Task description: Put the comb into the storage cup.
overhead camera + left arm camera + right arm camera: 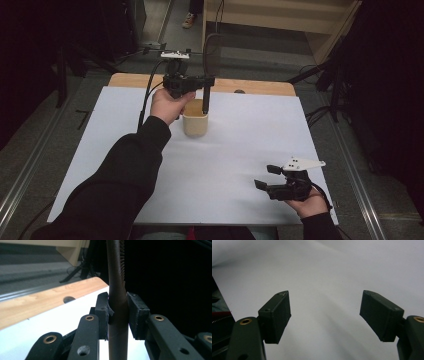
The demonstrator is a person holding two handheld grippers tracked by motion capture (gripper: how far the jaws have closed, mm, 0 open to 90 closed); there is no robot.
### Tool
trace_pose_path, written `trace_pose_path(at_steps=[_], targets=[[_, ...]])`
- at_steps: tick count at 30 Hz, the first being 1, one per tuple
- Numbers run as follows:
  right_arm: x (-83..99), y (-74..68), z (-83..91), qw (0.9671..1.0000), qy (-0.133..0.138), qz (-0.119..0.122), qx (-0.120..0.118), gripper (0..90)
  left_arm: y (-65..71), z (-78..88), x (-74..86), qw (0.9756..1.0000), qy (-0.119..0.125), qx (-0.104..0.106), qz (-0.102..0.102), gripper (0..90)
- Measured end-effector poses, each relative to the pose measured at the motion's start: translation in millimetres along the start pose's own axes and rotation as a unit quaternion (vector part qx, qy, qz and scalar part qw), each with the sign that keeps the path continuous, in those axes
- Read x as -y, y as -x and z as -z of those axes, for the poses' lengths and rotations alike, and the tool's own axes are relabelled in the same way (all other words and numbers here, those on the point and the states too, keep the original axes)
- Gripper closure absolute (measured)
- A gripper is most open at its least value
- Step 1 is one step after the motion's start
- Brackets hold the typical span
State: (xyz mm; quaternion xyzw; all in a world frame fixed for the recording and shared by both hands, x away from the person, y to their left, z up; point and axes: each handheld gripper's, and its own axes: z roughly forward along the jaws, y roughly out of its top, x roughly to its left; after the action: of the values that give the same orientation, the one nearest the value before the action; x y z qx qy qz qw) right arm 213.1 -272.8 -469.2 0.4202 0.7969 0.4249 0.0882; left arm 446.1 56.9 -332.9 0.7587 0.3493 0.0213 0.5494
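While the left gripper pinches the upright dark brush handle over the beige cup on the white desk, the right gripper rests near the desk's front edge, jaws spread, empty.

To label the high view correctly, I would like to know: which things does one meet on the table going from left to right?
Left gripper shut on a dark brush → beige cup below the brush → small dark hole in the wooden table edge → right gripper, open, above the white sheet.
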Motion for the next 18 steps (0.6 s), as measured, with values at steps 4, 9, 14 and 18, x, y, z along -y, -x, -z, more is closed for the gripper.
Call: trace_pose_path(at_steps=[4, 9, 14, 18], targets=[[0.1, 0.2, 0.0, 1.0, 0.0, 0.0, 0.0, 22.7, -5.3, -2.7, -1.6, 1.0, 0.0, -0.006, -0.003, 72.9], [0.1, 0.4, -0.1, 1.0, -0.001, 0.0, 0.0, 22.7, -14.1, -3.6, -0.8, 1.0, 0.007, -0.007, 0.002, 72.9], [0.0, 0.2, -0.3, 1.0, -0.001, -0.001, -0.001, 22.7, -21.3, -4.9, 0.0, 0.9997, 0.012, -0.017, 0.007, 72.9], [-0.1, 0.4, -0.2, 1.0, -0.001, -0.003, -0.001, 22.7, -24.6, -6.3, 1.3, 0.9996, 0.013, -0.027, -0.001, 72.9]])
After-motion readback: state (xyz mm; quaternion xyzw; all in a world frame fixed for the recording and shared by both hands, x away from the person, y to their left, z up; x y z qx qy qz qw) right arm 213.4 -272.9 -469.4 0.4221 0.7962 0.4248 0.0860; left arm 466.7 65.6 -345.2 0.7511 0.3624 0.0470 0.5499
